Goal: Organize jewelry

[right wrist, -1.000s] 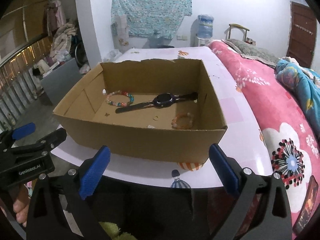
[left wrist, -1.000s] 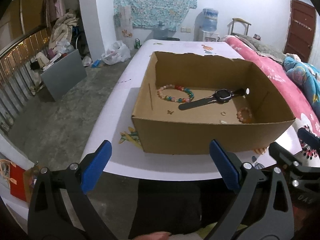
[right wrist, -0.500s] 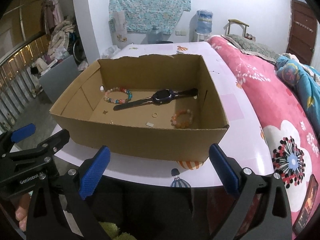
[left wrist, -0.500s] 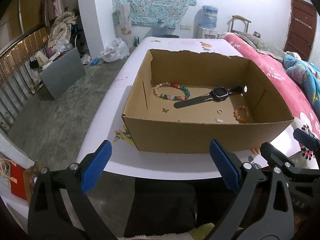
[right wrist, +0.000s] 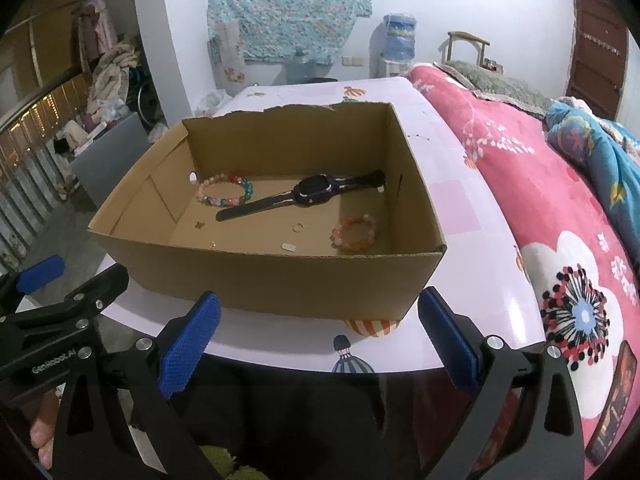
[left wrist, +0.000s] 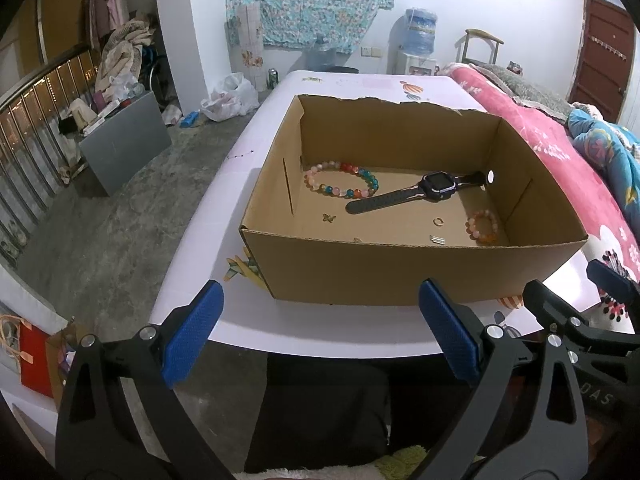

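Observation:
An open cardboard box [left wrist: 412, 268] [right wrist: 276, 278] stands on a white table [left wrist: 208, 216]. In it lie a multicoloured bead bracelet [left wrist: 341, 179] [right wrist: 225, 189], a black smartwatch [left wrist: 418, 192] [right wrist: 304, 194], an orange bead bracelet [left wrist: 483, 226] [right wrist: 355, 233], a small gold ring [left wrist: 438, 222] [right wrist: 298, 227], a small silver piece [left wrist: 437, 239] [right wrist: 289, 246] and a tiny gold charm [left wrist: 329, 218] [right wrist: 199, 223]. My left gripper [left wrist: 320, 334] is open and empty, in front of the box. My right gripper [right wrist: 318, 334] is open and empty, also in front of the box.
A pink floral blanket [right wrist: 560, 208] covers a bed right of the table. A grey board [left wrist: 124, 140], bags and clutter lie on the concrete floor at left. The table's front edge [right wrist: 360, 364] is just ahead of both grippers.
Both grippers have risen and tilted a little, so more of the box floor shows. The jewelry has not moved. Both grippers stay open.

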A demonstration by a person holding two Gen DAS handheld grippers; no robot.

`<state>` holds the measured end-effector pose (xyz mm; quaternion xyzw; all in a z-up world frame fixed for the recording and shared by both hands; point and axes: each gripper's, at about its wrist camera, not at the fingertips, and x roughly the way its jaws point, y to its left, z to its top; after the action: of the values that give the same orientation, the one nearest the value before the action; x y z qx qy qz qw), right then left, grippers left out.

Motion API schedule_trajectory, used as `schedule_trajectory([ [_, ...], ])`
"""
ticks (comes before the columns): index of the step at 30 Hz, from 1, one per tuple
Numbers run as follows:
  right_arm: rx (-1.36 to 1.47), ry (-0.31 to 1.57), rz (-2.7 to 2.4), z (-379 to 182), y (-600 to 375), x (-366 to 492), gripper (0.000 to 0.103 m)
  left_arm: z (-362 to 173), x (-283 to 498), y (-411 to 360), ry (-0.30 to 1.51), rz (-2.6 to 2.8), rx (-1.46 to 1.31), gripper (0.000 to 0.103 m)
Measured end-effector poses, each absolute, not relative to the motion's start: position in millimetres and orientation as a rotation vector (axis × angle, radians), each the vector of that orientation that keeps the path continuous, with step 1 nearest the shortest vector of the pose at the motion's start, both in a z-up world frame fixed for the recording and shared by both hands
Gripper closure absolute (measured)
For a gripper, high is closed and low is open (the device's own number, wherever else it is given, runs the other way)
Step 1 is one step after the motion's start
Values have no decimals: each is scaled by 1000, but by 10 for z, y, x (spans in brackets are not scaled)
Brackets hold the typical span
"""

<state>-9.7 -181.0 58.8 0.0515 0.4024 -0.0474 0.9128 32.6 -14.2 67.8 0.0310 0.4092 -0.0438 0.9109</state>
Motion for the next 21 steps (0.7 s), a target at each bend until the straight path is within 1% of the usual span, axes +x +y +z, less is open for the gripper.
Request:
schedule_trajectory([
  [21, 107, 834, -97, 562, -1831, -57, 7, 594, 382, -146, 879, -91, 74, 8],
])
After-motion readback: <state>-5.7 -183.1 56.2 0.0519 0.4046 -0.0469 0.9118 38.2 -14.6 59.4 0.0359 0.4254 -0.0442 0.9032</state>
